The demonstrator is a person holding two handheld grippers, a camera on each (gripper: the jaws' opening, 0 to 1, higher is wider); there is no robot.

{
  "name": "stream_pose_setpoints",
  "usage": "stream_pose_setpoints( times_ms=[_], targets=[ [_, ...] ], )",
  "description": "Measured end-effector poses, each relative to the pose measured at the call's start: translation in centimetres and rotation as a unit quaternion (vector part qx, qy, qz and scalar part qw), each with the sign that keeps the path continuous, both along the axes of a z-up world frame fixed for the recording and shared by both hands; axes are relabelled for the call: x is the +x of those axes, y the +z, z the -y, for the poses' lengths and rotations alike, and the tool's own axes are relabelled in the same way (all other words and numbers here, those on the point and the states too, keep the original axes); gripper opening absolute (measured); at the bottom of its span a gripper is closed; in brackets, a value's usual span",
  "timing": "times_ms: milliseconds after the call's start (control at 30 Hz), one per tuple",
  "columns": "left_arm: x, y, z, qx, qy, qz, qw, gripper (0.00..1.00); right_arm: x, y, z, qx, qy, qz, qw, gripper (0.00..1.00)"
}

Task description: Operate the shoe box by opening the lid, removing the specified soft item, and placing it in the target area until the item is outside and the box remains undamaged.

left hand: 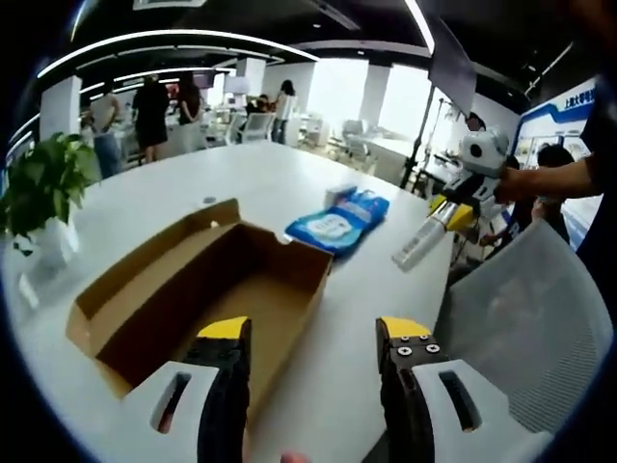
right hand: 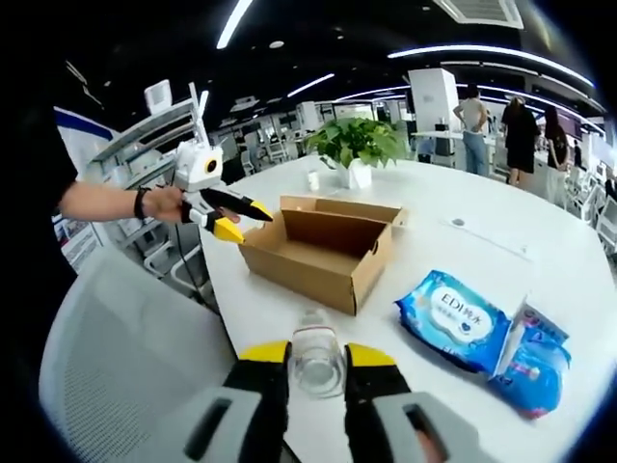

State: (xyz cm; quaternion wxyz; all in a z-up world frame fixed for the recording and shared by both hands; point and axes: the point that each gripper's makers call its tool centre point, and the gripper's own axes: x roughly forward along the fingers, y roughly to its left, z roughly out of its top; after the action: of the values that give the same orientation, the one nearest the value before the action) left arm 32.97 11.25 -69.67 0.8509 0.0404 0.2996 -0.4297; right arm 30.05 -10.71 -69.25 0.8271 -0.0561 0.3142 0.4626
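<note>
The brown shoe box (left hand: 207,289) lies open on the white table (left hand: 193,183), and the part of its inside I can see is bare. My left gripper (left hand: 313,333) hovers open just over the box's near end, holding nothing. My right gripper (right hand: 318,355) is shut on a clear plastic bottle (right hand: 316,359), held above the table edge short of the box (right hand: 323,246). The left gripper view shows that gripper (left hand: 448,212) at the right with the bottle (left hand: 419,243) sticking out. A blue soft pack of wipes (right hand: 453,313) lies on the table right of the box, also seen beyond the box (left hand: 337,224). A hand holds the left gripper (right hand: 241,220) at the box's left end.
A second blue pack (right hand: 535,367) lies beside the wipes. A potted plant (right hand: 352,145) stands behind the box. A white mesh chair (left hand: 521,318) sits at the table's near edge. Several people stand far back in the office.
</note>
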Motion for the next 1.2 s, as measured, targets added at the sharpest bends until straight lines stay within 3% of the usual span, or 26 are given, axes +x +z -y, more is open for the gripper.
stream_pose_setpoints(
  times_ms=[600, 1200],
  targets=[
    [-1.2, -0.3, -1.3, 0.006, 0.037, -0.004, 0.9993, 0.53, 5.2, -0.1, 5.3, -0.069, 0.005, 0.008, 0.9976, 0.17],
    [-2.0, -0.5, -2.2, 0.02, 0.063, -0.004, 0.9978, 0.53, 11.0, -1.4, 7.3, -0.134, 0.036, 0.011, 0.9903, 0.17]
  ],
)
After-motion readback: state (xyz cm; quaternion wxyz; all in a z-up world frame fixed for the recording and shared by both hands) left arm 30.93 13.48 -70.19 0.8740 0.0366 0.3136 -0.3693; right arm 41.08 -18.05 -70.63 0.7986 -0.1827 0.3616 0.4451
